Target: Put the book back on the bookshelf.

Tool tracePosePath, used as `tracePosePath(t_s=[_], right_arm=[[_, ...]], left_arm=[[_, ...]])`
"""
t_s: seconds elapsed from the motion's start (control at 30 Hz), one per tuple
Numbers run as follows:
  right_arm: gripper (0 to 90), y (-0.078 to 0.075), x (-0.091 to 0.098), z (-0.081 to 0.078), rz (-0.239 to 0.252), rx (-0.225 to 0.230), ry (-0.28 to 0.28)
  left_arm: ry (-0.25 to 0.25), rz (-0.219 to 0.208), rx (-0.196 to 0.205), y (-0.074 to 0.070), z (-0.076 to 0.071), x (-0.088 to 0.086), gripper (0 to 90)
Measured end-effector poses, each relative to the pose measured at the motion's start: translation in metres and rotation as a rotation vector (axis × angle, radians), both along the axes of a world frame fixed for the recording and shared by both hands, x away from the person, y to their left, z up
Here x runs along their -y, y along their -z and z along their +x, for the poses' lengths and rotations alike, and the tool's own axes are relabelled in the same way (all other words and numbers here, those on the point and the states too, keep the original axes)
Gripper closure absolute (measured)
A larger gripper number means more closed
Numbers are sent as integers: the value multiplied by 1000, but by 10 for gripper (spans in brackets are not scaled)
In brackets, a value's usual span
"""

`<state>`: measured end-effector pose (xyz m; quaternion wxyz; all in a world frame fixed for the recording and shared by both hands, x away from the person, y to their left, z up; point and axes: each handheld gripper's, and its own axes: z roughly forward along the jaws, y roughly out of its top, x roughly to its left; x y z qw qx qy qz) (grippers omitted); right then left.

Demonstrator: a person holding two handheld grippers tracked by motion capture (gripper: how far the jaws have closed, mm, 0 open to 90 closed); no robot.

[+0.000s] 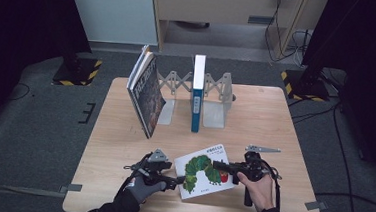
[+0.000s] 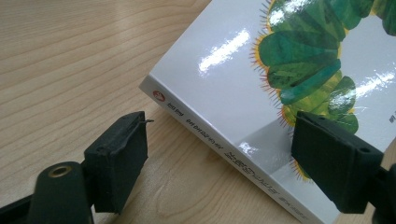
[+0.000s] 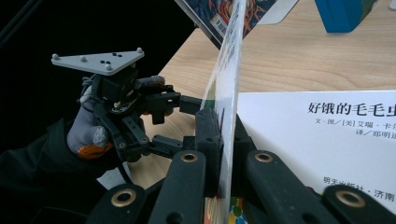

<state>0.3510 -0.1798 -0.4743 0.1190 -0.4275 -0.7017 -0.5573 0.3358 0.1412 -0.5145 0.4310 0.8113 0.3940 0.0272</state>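
One picture book [image 1: 205,170] lay flat at table's [image 1: 123,146] near edge, long axis running diagonally, far-right to near-left. I saw right gripper [image 1: 218,164] pinching its cover [image 3: 229,88]; left gripper [image 1: 178,180] spread at spine corner.

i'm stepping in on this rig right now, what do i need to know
Right gripper: jaws shut on the front cover of the caterpillar picture book, which is lifted off the title page.
Left gripper: jaws open, straddling the book's spine edge near a corner, pads not pressing.
The book lies flat at the near edge of the table. Behind it is an expanding book rack with a blue-spined book upright in it and a dark book leaning at its left end.
Done: cover gripped and raised.
Left: probably steady the book, then finish opening or moving it.
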Motion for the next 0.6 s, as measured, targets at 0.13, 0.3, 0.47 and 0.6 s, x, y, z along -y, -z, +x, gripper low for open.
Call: tracePosePath(t_s=[0.13, 0.3, 0.47, 0.6], right_arm=[[888, -1, 2, 0, 8, 1, -5], [892, -3, 4, -1, 28, -12, -10], [893, -2, 6, -1, 42, -8, -16], [894, -2, 7, 0, 42, -4, -17]], left_arm=[[8, -28, -4, 1, 2, 2, 166], [25, -80, -5, 3, 5, 5, 150], [42, -112, -10, 6, 8, 9, 123], [50, -149, -32, 12, 9, 12, 90]])
